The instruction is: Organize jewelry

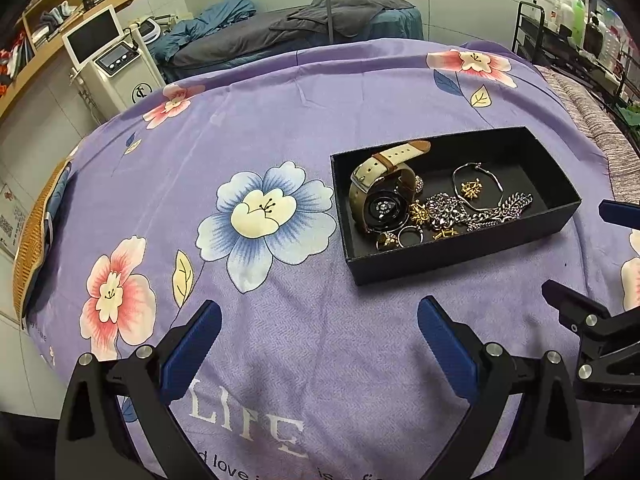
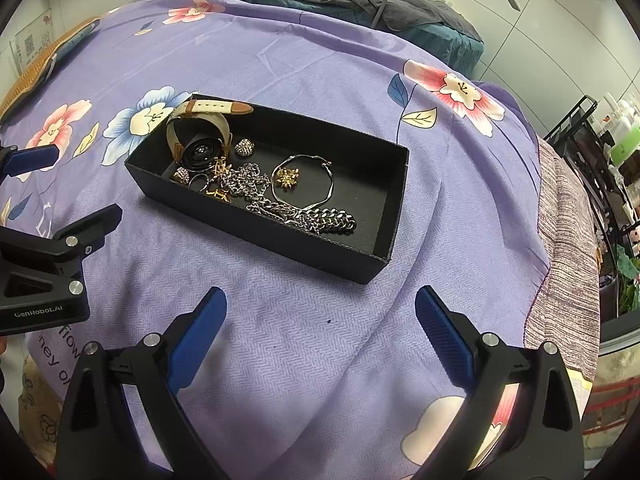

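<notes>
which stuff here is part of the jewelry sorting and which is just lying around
Part of the job: black box; watch; chunky chain; thin bangle; gold brooch; rings.

Just lying about: floral purple bedspread; white machine; shelf of bottles; grey blanket.

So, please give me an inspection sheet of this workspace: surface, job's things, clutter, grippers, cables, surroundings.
Surface: purple floral bedspread, slightly wrinkled.
Job's things: black open box holding a watch with beige strap, a silver chain, a thin bangle, rings and small gold pieces, all heaped together at one end.
Clutter: nothing seen on the bedspread outside the box.
Grippers: left gripper and right gripper both open, empty, short of the box.
Cables: nothing seen.
Surroundings: another bed, a white machine with a screen, shelves with bottles.
</notes>
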A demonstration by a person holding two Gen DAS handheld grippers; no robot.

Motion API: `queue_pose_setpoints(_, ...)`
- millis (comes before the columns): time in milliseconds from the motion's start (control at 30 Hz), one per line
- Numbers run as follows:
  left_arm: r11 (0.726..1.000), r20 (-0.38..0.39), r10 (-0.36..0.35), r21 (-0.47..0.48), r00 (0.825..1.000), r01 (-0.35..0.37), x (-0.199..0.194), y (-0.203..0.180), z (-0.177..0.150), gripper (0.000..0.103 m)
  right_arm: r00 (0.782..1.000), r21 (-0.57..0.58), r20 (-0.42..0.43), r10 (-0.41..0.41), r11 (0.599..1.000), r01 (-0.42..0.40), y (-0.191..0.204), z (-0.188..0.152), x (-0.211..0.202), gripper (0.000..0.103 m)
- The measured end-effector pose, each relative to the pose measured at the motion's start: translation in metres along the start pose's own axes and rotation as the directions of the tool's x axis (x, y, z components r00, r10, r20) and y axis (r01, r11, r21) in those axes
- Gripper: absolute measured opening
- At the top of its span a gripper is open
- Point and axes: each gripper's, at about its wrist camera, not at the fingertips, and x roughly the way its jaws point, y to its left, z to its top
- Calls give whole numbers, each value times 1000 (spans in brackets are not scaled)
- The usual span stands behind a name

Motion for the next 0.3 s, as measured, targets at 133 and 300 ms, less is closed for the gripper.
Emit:
queue_pose_setpoints(133, 1000, -3, -2, 1, 1000, 2, 0, 0, 1, 97, 1000, 0, 0, 0, 1000, 0, 0, 0, 0, 94)
queue_pose_setpoints(300, 1000, -2, -6, 2, 1000, 6, 0, -1, 2, 97, 1000, -1, 0, 1, 1000, -1, 0, 0, 0, 94)
